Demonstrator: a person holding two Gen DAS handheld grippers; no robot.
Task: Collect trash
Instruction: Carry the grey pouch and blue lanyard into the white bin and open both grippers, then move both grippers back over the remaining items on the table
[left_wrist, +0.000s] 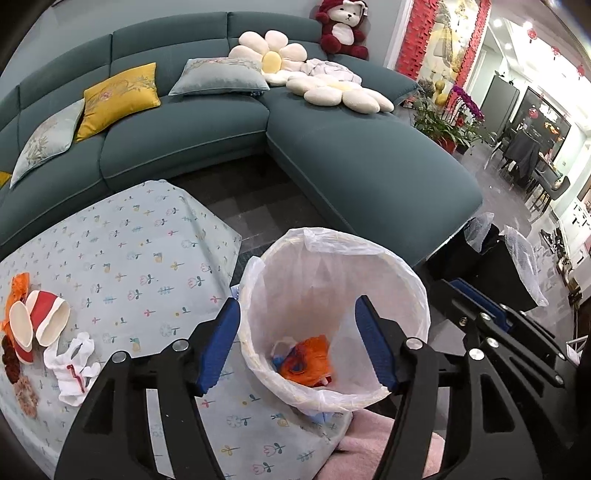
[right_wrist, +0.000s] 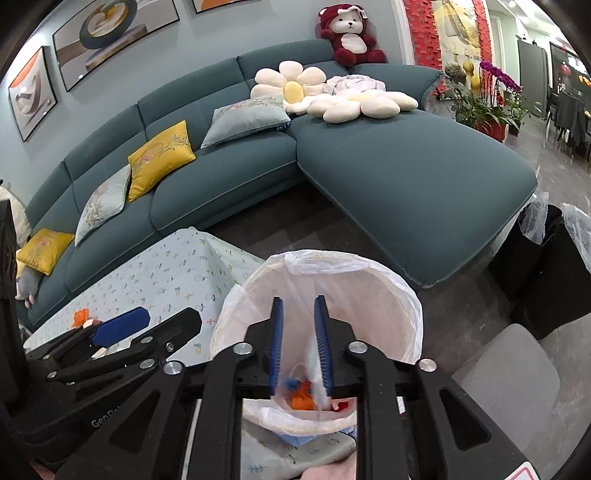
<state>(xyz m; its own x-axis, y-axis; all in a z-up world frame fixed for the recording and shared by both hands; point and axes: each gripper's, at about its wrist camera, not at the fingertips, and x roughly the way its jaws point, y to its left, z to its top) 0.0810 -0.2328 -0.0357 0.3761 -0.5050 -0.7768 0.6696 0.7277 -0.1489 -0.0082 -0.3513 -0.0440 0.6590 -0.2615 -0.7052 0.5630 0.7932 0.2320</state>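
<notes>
Both hand-held grippers hang over the lined bin (left_wrist: 334, 314): the left hand-held gripper (left_wrist: 299, 343) is spread and empty, the right hand-held gripper (right_wrist: 299, 347) slightly parted, a pale scrap (right_wrist: 316, 365) against its right pad. Orange trash (left_wrist: 306, 360) lies inside the bin, which touches the surface's (left_wrist: 147, 258) edge, with open floor (left_wrist: 240, 199) before the sofa (left_wrist: 351, 158). Only the left view shows cups (left_wrist: 44, 321) and tissue (left_wrist: 72, 363) left on the surface.

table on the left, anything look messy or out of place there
Yes. On the floral tablecloth, near its left edge, red-and-white paper cups lie tipped on their sides, with a crumpled white wrapper beside them and orange scraps behind. That litter has not yet gone into the lined bin.
</notes>
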